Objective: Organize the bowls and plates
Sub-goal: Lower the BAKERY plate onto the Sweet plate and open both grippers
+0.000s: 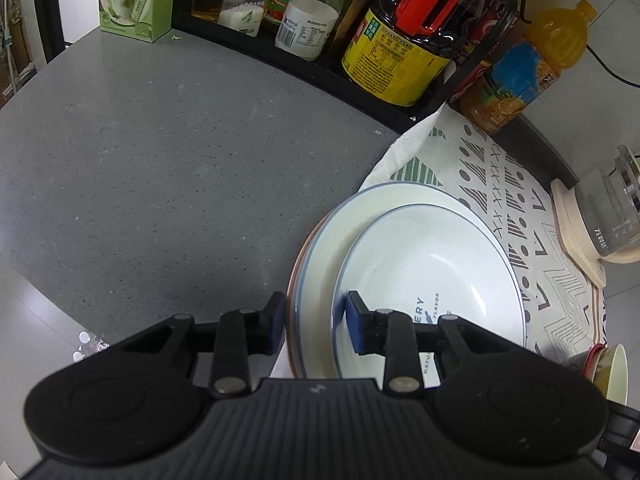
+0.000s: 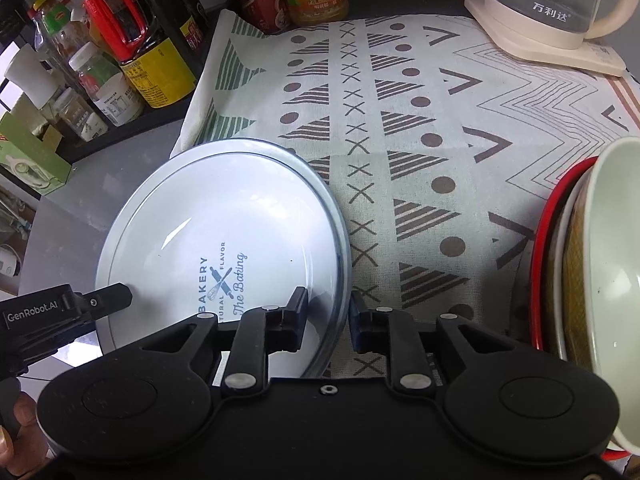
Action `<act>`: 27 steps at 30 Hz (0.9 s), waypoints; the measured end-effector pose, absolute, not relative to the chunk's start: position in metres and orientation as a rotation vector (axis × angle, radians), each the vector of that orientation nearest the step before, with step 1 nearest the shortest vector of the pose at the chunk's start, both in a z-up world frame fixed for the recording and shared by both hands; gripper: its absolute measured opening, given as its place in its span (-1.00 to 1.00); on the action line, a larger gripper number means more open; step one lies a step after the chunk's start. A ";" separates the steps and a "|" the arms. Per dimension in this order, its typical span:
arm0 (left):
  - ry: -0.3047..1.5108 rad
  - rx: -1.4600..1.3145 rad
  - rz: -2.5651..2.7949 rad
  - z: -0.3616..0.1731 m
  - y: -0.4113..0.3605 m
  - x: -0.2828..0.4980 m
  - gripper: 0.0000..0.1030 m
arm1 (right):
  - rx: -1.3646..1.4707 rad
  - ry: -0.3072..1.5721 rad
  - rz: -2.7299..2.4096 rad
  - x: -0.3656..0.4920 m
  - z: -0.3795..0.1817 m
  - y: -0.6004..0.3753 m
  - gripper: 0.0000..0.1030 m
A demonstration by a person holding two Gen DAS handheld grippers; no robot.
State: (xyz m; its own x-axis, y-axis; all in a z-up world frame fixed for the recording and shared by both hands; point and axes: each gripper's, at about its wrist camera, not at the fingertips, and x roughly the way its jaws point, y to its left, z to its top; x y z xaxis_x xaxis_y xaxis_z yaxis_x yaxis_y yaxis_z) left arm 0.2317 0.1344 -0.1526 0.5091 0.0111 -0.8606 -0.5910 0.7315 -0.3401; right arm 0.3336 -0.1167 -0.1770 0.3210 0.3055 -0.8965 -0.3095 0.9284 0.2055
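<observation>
A stack of white plates sits at the left edge of a patterned cloth (image 2: 420,128). The top plate (image 1: 432,264) (image 2: 224,240) has a blue rim and "BAKERY" print; a wider blue-rimmed plate (image 1: 320,248) lies under it, and a brown-rimmed one shows below. My left gripper (image 1: 316,320) straddles the stack's left rims, one finger outside, one inside the top plate, with a gap; it also shows in the right wrist view (image 2: 108,300). My right gripper (image 2: 330,320) straddles the stack's right rim (image 2: 340,240), jaws close around it. Stacked bowls (image 2: 600,280) stand at the right.
A black rack of bottles and jars (image 1: 400,52) (image 2: 120,52) lines the back. A glass kettle on a cream base (image 2: 552,12) (image 1: 600,220) stands at the back right. An orange juice bottle (image 1: 528,64) and a green box (image 1: 136,0) stand on the grey counter (image 1: 160,160).
</observation>
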 end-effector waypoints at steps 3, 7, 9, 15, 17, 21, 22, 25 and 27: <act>0.976 -0.675 0.396 -0.152 0.135 0.231 -0.46 | -0.005 1.179 0.403 0.334 -0.178 -0.116 -0.51; 0.976 -0.672 0.395 -0.152 0.137 0.232 -0.47 | -0.004 1.179 0.402 0.334 -0.180 -0.114 -0.45; 0.996 -0.668 0.395 -0.152 0.138 0.236 -0.45 | -0.005 1.181 0.400 0.335 -0.180 -0.113 -0.43; 1.048 -0.651 0.400 -0.149 0.139 0.239 -0.19 | -0.010 1.178 0.389 0.334 -0.178 -0.114 -0.38; 1.052 -0.656 0.405 -0.147 0.140 0.238 0.00 | -0.013 1.164 0.394 0.333 -0.174 -0.114 -0.35; 1.032 -0.641 0.378 -0.134 0.138 0.235 0.47 | 0.000 1.130 0.405 0.330 -0.161 -0.116 0.03; 1.032 -0.635 0.370 -0.130 0.137 0.235 0.56 | 0.003 1.123 0.407 0.329 -0.158 -0.118 0.09; 1.027 -0.615 0.357 -0.120 0.135 0.232 0.62 | 0.014 1.101 0.420 0.325 -0.149 -0.123 0.38; 1.020 -0.611 0.346 -0.115 0.134 0.229 0.66 | 0.008 1.068 0.423 0.319 -0.141 -0.127 0.58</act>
State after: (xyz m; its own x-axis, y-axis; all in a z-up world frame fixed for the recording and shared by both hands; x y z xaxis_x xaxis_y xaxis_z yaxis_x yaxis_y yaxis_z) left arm 0.2295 0.1343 -0.1153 0.4907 -0.0095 -0.8713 -0.5380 0.7832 -0.3116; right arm 0.3193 -0.1269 -0.1414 0.4095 0.3398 -0.8466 -0.3324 0.9198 0.2084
